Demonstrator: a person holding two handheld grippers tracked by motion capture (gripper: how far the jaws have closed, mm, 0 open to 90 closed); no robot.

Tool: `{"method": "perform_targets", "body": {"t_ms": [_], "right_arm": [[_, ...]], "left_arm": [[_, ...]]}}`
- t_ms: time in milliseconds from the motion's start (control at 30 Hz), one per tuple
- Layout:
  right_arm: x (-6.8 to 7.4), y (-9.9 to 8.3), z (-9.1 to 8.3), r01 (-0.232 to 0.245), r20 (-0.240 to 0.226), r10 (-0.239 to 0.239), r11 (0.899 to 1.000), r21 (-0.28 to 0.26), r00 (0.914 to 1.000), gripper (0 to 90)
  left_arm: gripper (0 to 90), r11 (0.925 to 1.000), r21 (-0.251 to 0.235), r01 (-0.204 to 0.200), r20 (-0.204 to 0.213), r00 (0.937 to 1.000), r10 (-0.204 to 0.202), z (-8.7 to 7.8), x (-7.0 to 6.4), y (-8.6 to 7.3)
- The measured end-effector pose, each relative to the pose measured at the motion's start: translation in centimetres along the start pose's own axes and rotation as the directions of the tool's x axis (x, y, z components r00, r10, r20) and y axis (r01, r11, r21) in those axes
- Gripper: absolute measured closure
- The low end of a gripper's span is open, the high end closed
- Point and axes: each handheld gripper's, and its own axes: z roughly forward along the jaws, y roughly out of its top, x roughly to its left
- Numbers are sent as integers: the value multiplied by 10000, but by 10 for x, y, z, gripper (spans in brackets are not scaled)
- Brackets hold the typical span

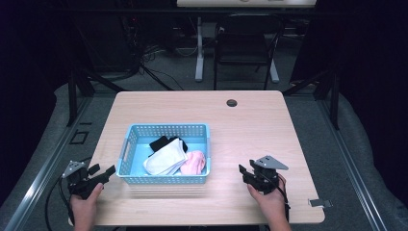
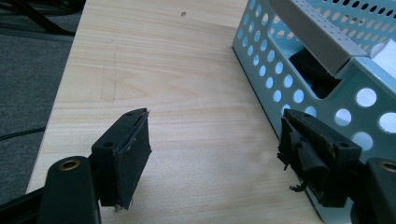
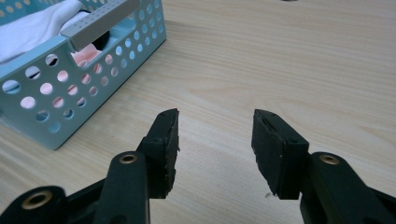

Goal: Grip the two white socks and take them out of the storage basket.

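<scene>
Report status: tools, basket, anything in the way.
Left tool open, empty, beside the basket. Right tool open, empty, apart from it. Basket holds folded cloths. Nothing in the way.

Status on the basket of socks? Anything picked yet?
Done: nothing visibly; the white sock, pink sock and black sock all lie in the blue basket. In hand: nothing; left gripper and right gripper rest open on either side of it. Left: any handling of the socks.
</scene>
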Motion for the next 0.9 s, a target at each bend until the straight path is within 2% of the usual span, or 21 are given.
{"method": "perform_targets", "body": {"t_ms": [133,267,567,700,900], "right_arm": [[3,1,-1,265,96,-266,9996,55,9996,526],[4,2,0,330,77,-331,9994,88,9994,521],[7,4,0,225,6,-225,9996,148,9997,514],[10,9,-1,232,-84,-231,9996,152,9997,508],[20,25,-5,487,-154,-482,9982,354,9987,510]], "left_arm": [[248,10000,24,29,0,10000,-29,0,0,0],[248,10000,6,45,-13,10000,-45,-1,0,0],[248,10000,-11,57,-23,10000,-57,-1,1,0],[248,10000,-34,87,-26,10000,-87,-1,1,0],[248,9999,-71,152,-33,9999,-152,-2,1,-1]]}}
